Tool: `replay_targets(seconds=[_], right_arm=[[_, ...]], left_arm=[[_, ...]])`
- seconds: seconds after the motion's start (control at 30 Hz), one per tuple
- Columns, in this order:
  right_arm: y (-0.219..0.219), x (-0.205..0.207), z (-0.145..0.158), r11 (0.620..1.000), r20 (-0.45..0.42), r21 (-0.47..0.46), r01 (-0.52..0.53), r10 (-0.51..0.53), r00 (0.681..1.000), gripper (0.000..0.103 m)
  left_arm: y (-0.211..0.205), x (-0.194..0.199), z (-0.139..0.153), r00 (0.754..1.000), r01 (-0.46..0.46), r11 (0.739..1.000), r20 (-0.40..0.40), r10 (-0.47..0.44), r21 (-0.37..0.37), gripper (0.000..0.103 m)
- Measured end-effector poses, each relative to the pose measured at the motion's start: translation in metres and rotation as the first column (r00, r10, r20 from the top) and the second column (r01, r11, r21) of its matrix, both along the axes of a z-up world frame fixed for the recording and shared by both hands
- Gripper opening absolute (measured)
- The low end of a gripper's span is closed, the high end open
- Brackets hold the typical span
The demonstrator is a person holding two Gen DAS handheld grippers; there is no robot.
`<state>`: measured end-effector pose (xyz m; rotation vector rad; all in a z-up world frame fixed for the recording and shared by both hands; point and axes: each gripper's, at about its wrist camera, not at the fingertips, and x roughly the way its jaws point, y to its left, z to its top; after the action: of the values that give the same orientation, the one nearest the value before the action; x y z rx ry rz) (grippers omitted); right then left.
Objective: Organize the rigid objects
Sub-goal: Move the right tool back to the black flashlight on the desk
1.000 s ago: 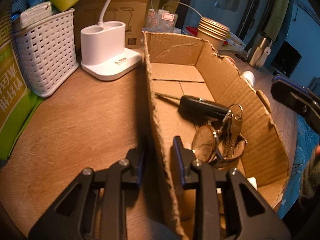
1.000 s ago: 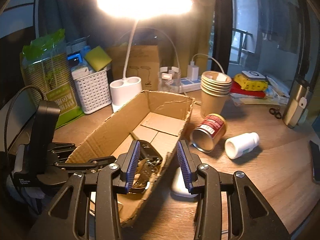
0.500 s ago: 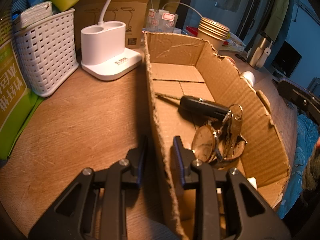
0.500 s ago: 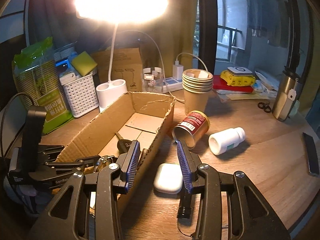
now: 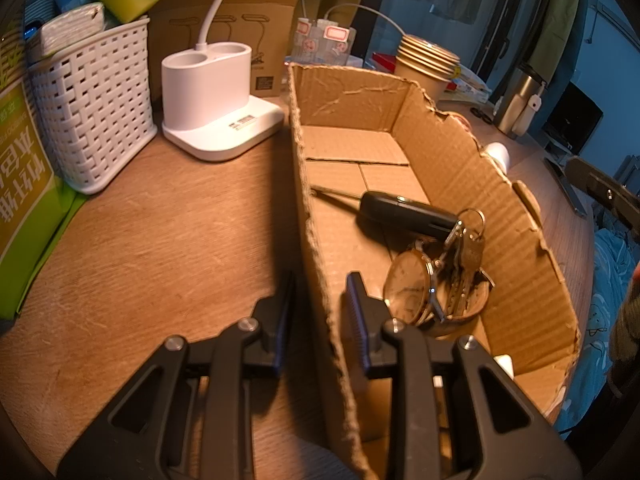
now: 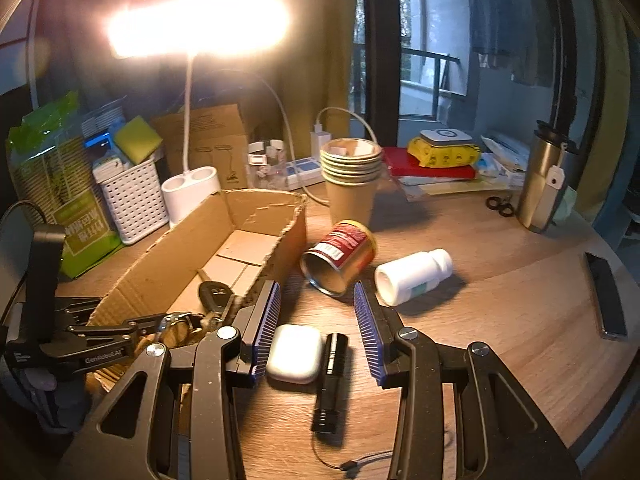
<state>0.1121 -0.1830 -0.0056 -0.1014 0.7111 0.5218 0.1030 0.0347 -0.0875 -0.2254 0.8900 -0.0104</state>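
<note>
An open cardboard box (image 5: 448, 148) (image 6: 256, 216) lies on the wooden desk and holds a black car key (image 5: 404, 212) (image 6: 214, 294), a bunch of keys (image 5: 464, 256) and a wristwatch (image 5: 412, 288). My left gripper (image 5: 316, 304) straddles the box's near left wall with its jaws closed onto it. My right gripper (image 6: 316, 320) is open and empty, above a white earbud case (image 6: 294, 354) and a black flashlight (image 6: 330, 380). Beyond lie a red tin can (image 6: 340, 254) and a white pill bottle (image 6: 414, 276), both on their sides.
A white lamp base (image 5: 218, 104) and white basket (image 5: 92, 112) stand left of the box. Stacked paper cups (image 6: 352, 182), a steel flask (image 6: 546, 184), scissors (image 6: 500, 204) and a phone (image 6: 606, 296) stand on the right side of the desk.
My right gripper has drawn back from over the box and moved right, now over the earbud case and flashlight. My left gripper has stayed on the box wall.
</note>
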Motion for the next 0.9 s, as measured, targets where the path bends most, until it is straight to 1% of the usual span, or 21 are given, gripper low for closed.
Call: replay_targets(seconds=[0.3, 0.67, 0.9], right_arm=[[-0.014, 0.004, -0.008, 0.999, -0.016, -0.016, 0.033, -0.034, 0.999, 0.041], [-0.011, -0.001, -0.044, 0.996, -0.091, -0.087, 0.016, -0.024, 0.996, 0.041], [-0.007, 0.001, -0.055, 0.993, -0.109, -0.118, 0.015, -0.028, 0.994, 0.041]], left_arm=[[0.000, 0.000, 0.000, 1.000, 0.000, 1.000, 0.000, 0.000, 0.000, 0.027], [0.000, 0.000, 0.000, 1.000, 0.002, 1.000, -0.001, -0.002, -0.001, 0.027], [0.000, 0.000, 0.000, 1.000, 0.002, 1.000, -0.001, -0.002, -0.001, 0.027]])
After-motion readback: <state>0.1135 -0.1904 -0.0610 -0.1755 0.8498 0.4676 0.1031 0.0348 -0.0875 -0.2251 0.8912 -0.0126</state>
